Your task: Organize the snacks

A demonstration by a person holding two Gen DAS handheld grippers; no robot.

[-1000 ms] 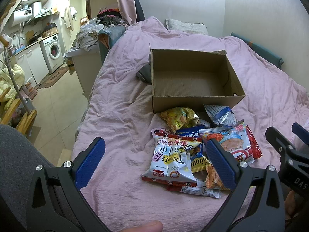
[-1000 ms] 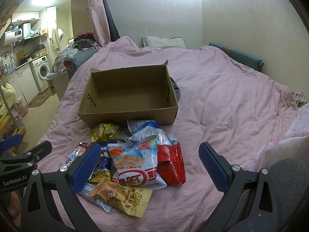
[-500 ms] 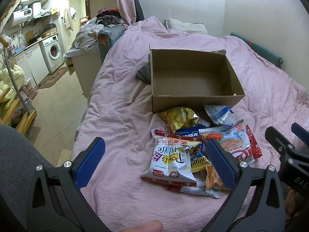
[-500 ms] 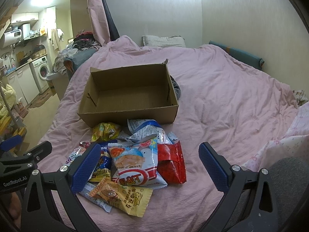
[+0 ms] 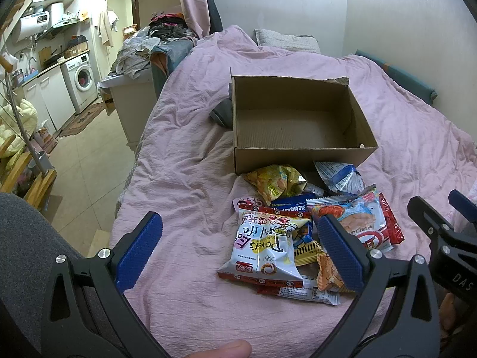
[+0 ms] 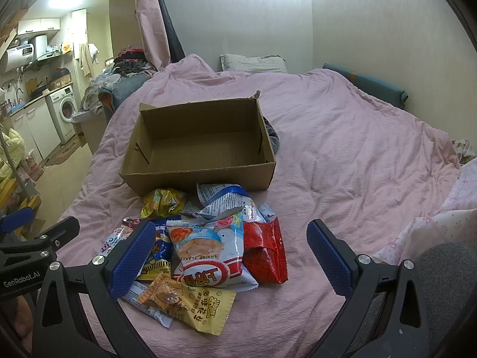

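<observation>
Matt corrugated cardboard box (image 6: 196,176), glossy foil packets (image 6: 208,256), wrinkled cloth sheet (image 6: 342,155)

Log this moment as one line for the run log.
left gripper: open | right gripper: open | cardboard box: empty | snack pile: on bed, before box

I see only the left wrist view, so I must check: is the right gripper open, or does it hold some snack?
Observer: The right gripper is open wide and holds nothing.
Operator: What does the left gripper hide at the near edge of the pile?
Observer: A flat yellow-orange plastic peanut packet, lying over a long white-blue wrapper.
Operator: And the red foil packet?
Observer: It lies beside the white-blue shrimp flakes bag, one edge tucked under it.
</observation>
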